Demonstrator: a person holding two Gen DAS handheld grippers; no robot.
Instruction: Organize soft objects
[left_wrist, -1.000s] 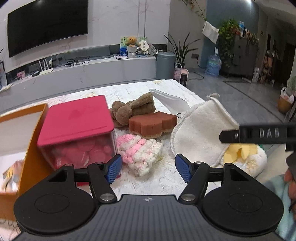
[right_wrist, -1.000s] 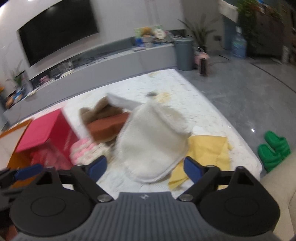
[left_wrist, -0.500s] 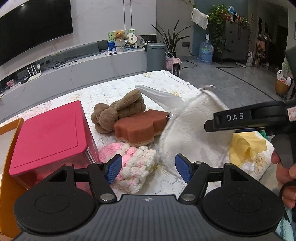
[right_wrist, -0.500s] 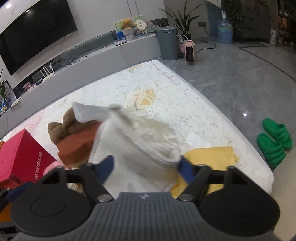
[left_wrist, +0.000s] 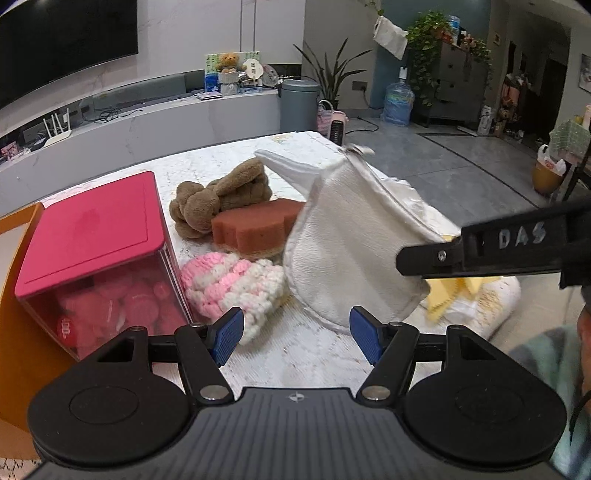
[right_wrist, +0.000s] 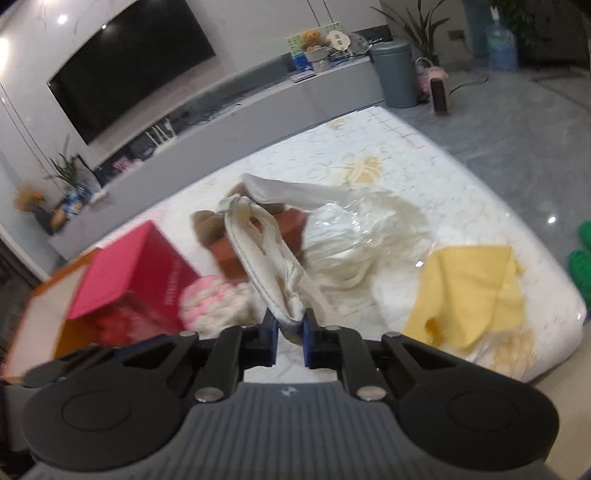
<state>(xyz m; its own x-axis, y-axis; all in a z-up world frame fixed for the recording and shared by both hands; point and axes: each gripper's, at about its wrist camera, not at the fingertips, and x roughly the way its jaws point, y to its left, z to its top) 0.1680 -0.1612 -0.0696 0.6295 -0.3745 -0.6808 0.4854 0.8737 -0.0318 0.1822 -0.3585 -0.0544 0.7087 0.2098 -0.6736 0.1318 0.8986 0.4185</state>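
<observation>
My right gripper (right_wrist: 290, 332) is shut on the edge of a white cloth mitt (right_wrist: 264, 254) and holds it lifted off the table; the mitt (left_wrist: 347, 251) hangs from that gripper in the left wrist view. My left gripper (left_wrist: 295, 332) is open and empty, low in front of the pile. On the table lie a pink-and-white knitted piece (left_wrist: 236, 284), a rust-brown sponge (left_wrist: 255, 229), a brown plush toy (left_wrist: 218, 203) and a yellow cloth (right_wrist: 469, 291).
A clear box with a red lid (left_wrist: 92, 236) stands at the left, with an orange box (left_wrist: 14, 295) beside it. A clear plastic pack of white items (right_wrist: 351, 236) lies behind the mitt. The table edge (right_wrist: 546, 332) runs along the right.
My right gripper has closed on the white mitt and lifted it up off the table. The left gripper has drifted a little and stays open.
</observation>
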